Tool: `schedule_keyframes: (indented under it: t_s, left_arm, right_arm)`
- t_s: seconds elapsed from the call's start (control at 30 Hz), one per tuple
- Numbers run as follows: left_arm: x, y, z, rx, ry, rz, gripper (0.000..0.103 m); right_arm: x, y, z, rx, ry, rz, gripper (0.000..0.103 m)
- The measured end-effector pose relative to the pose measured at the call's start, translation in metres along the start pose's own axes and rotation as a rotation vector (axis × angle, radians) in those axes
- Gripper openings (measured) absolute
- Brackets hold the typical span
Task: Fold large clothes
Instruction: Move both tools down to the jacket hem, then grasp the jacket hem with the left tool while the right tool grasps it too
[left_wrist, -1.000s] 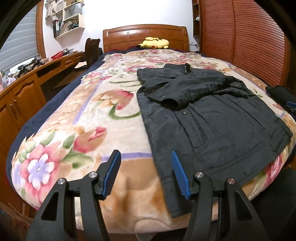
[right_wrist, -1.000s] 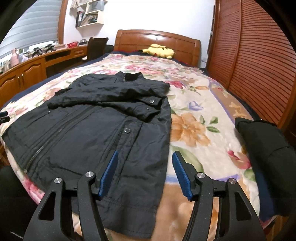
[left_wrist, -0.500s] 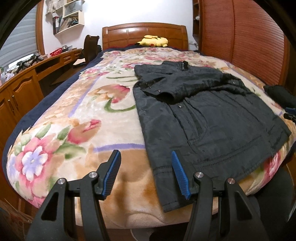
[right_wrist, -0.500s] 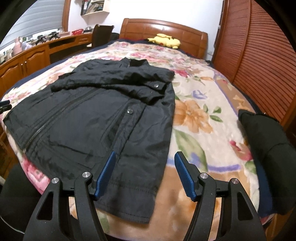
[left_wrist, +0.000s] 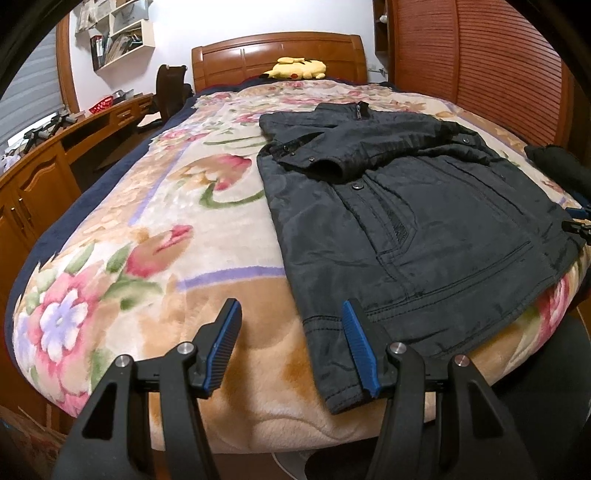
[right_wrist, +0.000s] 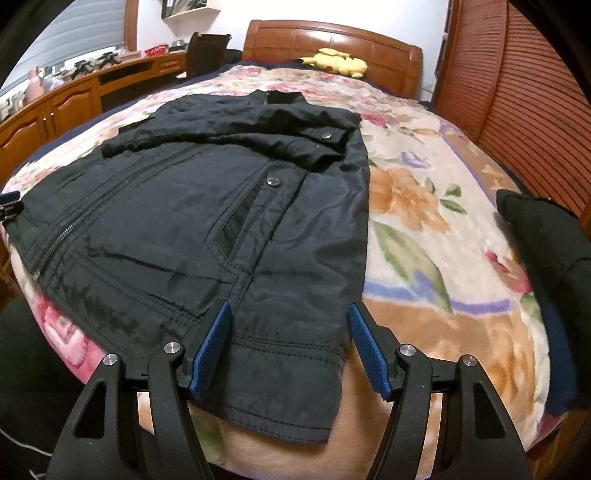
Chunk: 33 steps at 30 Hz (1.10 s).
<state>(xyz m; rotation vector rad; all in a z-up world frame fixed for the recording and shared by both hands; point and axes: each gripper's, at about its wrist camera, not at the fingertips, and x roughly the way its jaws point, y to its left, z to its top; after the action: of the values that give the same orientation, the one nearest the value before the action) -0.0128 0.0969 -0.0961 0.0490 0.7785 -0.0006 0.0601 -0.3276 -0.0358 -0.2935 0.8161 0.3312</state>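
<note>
The black jacket (left_wrist: 424, 221) (right_wrist: 207, 221) lies flat on the flowered blanket (left_wrist: 177, 229) (right_wrist: 424, 229) that covers the bed, zipped front up, collar toward the wooden headboard (left_wrist: 277, 59) (right_wrist: 332, 48) and hem at the near edge, where it hangs slightly over. Both sleeves are folded across the chest.

The left gripper (left_wrist: 291, 347) hangs over the jacket's near corner on its own side. Its fingers (left_wrist: 223, 343) stand open with nothing pressed between them: one blue pad is over bare blanket, the other over the hem. The right gripper (right_wrist: 290, 350) is over the opposite near corner, and its fingers (right_wrist: 212, 343) are open too. The hem corner shows in the gap between them, but the pads do not press it. Whether either gripper touches the cloth I cannot tell.

A yellow plush toy (left_wrist: 297, 68) (right_wrist: 336, 61) rests against the headboard. A second dark garment (right_wrist: 543, 266) (left_wrist: 554, 158) lies at the blanket's edge beside the slatted wooden wall (right_wrist: 517, 92). On the other side of the bed runs a long wooden counter (left_wrist: 40, 173) (right_wrist: 55, 107) with cupboards beneath, a dark chair (left_wrist: 171, 88) at it, and white wall shelves (left_wrist: 118, 40) above.
</note>
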Motion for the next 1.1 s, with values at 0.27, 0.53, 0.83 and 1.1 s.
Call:
schedule_keyframes:
  t_s: [0.27, 0.53, 0.83, 1.1]
  left_arm:
    - [0.018, -0.002, 0.021, 0.059, 0.091, -0.017, 0.056]
    - [0.01, 0.002, 0.01, -0.005, 0.105, -0.001, 0.056]
    - [0.004, -0.003, 0.001, -0.015, 0.081, -0.013, 0.05]
    - [0.002, -0.002, -0.004, -0.028, 0.045, -0.053, 0.043]
  right_arm:
    - [0.003, -0.005, -0.009, 0.028, -0.009, 0.031, 0.068]
    - [0.006, -0.008, -0.018, 0.04, -0.07, 0.059, 0.068]
    - [0.001, -0.019, -0.032, 0.065, -0.092, 0.121, 0.068]
    - [-0.003, -0.012, -0.029, 0.057, -0.055, 0.091, 0.067]
